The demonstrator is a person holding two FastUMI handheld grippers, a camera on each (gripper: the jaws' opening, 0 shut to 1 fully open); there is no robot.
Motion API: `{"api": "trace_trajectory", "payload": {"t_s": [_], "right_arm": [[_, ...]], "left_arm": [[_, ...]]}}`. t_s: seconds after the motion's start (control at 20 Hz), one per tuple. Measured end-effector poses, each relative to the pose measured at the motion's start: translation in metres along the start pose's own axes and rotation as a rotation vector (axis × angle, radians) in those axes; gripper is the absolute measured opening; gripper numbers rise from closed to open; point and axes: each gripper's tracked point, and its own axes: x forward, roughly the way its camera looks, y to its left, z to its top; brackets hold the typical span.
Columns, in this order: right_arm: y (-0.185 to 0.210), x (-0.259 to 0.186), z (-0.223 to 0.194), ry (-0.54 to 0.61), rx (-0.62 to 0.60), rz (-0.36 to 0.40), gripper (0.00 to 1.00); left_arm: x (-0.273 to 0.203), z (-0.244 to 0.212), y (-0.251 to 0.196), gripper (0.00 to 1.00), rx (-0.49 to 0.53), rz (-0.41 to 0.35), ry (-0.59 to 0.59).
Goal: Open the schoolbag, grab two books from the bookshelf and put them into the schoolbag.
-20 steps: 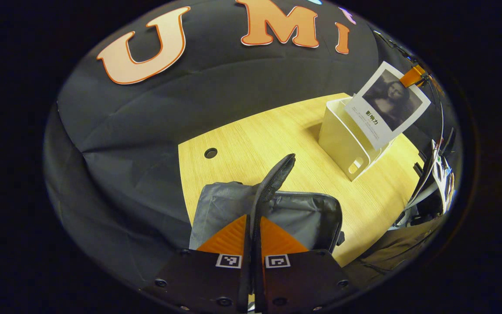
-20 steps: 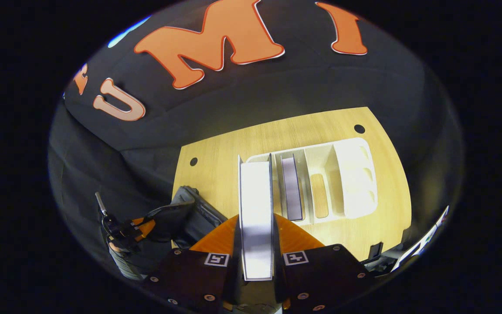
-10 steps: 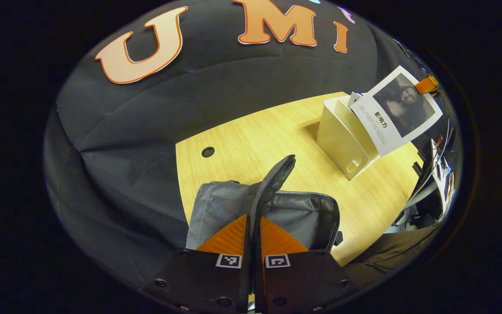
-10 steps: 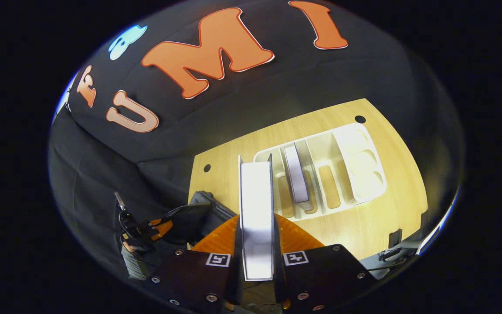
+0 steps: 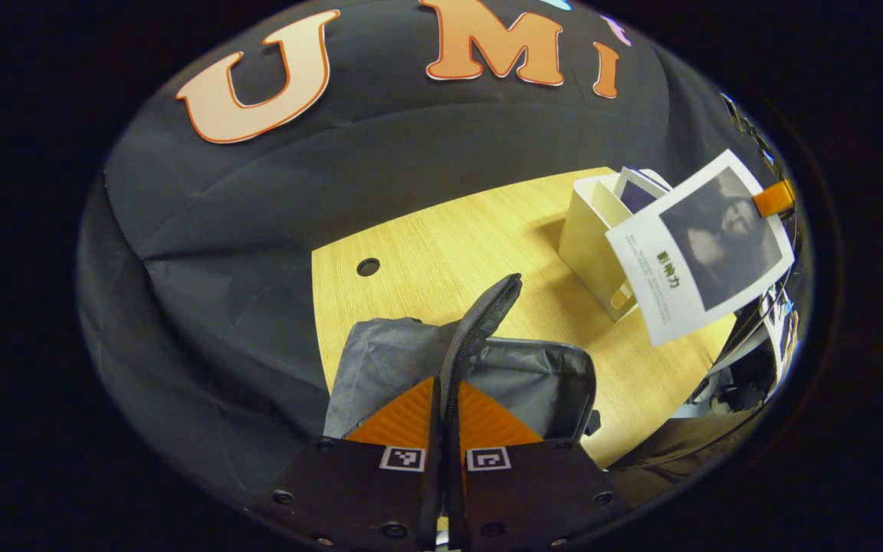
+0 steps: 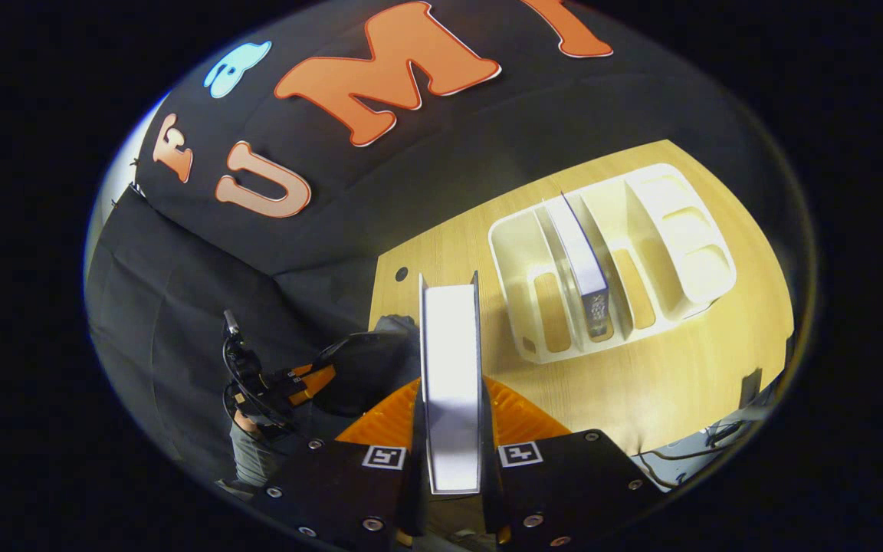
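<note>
My left gripper [image 5: 445, 399] is pinching the black strap [image 5: 480, 322] of the schoolbag [image 5: 533, 376], and its two fingers are pressed tight on it. The grey bag sits open on the wooden table [image 5: 441, 245]. My right gripper [image 6: 451, 429] is pinching a white book [image 6: 451, 368] and holds it up in the air, above the table and near the bag. Another book [image 6: 583, 261] stands in a middle slot of the white bookshelf [image 6: 671, 230] on the table.

wooden table [image 5: 441, 245], round cable hole [image 5: 369, 267]
</note>
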Motion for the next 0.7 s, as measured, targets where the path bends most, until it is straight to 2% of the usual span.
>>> {"api": "trace_trajectory", "payload": {"t_s": [0.5, 0.7], "right_arm": [[0.036, 0.09, -0.067, 0.108, 0.121, 0.149, 0.29], [0.032, 0.127, -0.089, 0.166, 0.144, 0.149, 0.29]], "left_arm": [[0.0, 0.0, -0.003, 0.06, -0.033, 0.012, -0.036], [0.006, -0.011, -0.007, 0.05, -0.045, 0.014, -0.037]]}}
